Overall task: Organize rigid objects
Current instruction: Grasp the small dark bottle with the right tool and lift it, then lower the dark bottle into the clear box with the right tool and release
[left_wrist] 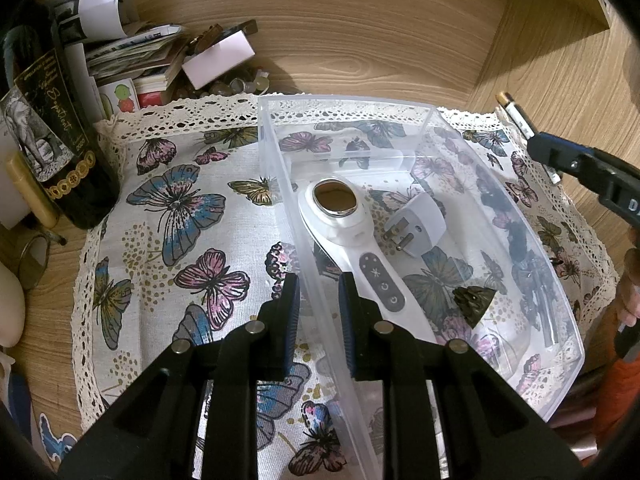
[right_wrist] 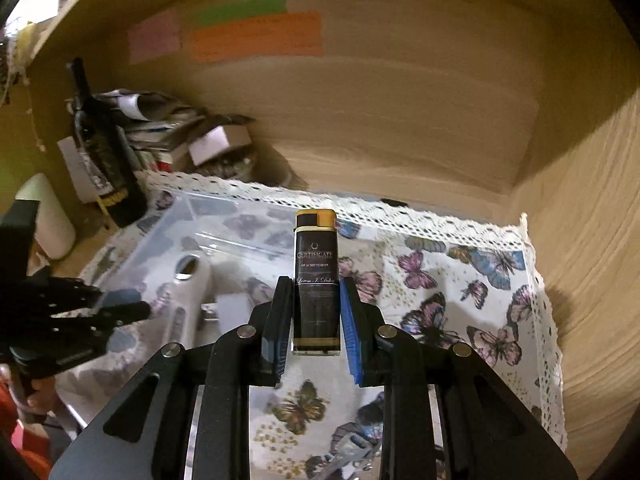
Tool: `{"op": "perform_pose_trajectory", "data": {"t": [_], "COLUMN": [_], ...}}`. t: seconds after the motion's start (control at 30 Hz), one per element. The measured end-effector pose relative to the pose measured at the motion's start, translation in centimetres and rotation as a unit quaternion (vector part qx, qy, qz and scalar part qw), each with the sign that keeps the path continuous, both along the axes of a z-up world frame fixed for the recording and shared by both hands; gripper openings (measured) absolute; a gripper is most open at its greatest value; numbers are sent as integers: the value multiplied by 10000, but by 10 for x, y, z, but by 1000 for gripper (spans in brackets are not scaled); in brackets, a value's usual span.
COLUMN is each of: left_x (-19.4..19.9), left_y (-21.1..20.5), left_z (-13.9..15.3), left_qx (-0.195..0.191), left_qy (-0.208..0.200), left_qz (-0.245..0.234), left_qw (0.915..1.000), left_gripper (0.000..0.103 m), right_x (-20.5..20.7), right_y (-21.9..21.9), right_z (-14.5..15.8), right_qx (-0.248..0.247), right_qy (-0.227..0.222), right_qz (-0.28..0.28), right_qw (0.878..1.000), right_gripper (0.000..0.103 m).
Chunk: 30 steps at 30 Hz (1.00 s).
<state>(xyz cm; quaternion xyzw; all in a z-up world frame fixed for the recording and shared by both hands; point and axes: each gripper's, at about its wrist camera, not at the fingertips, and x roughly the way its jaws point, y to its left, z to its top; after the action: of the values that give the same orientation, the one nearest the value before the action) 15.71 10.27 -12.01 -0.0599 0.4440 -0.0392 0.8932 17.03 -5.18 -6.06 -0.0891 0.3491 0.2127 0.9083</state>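
Observation:
A clear plastic bin [left_wrist: 344, 100] stands on a butterfly-print cloth [left_wrist: 180, 200]. My left gripper [left_wrist: 318, 292] is shut on the bin's left wall, one finger inside and one outside. Inside the bin lie a white handheld device [left_wrist: 340, 216], a white plug adapter [left_wrist: 420, 224] and a small dark object [left_wrist: 474, 300]. My right gripper [right_wrist: 316, 292] is shut on an upright lighter [right_wrist: 316, 264] with a black label and gold top, held in the air above the cloth to the right of the bin [right_wrist: 224, 220]. From the left wrist, that gripper [left_wrist: 538, 144] and lighter [left_wrist: 516, 114] show at the far right.
A dark wine bottle [left_wrist: 60, 140] and a pile of papers and small boxes [left_wrist: 132, 60] crowd the back left corner. Wooden walls close the back and right side. Coloured sticky notes [right_wrist: 256, 36] hang on the back wall. A person's hand shows at the right edge.

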Motion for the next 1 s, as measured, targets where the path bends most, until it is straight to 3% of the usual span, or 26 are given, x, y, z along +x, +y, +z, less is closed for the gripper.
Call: {"op": "perform_pose_trajectory", "data": {"t": [0.3, 0.6, 0.87, 1.0], "left_x": [1, 1, 1, 1], "left_y": [-1, -1, -2, -1], "left_z": [0, 0, 0, 0], "left_qx": [2, 0, 1, 0], "left_qy": [-1, -2, -4, -1], "left_qz": [-6, -3, 0, -1], "left_qw": [10000, 10000, 10000, 10000], "left_gripper": [19, 19, 19, 19], "right_x": [-11, -16, -14, -13], "right_y": [32, 60, 74, 75], "right_z": [-12, -39, -58, -59], "right_qx": [-96, -518, -862, -897], "right_qy": [306, 692, 1169, 1203], "right_qz": [521, 984, 1193, 1213], "right_qw": [9981, 9914, 9822, 9812], "right_gripper": [22, 22, 22, 22]}}
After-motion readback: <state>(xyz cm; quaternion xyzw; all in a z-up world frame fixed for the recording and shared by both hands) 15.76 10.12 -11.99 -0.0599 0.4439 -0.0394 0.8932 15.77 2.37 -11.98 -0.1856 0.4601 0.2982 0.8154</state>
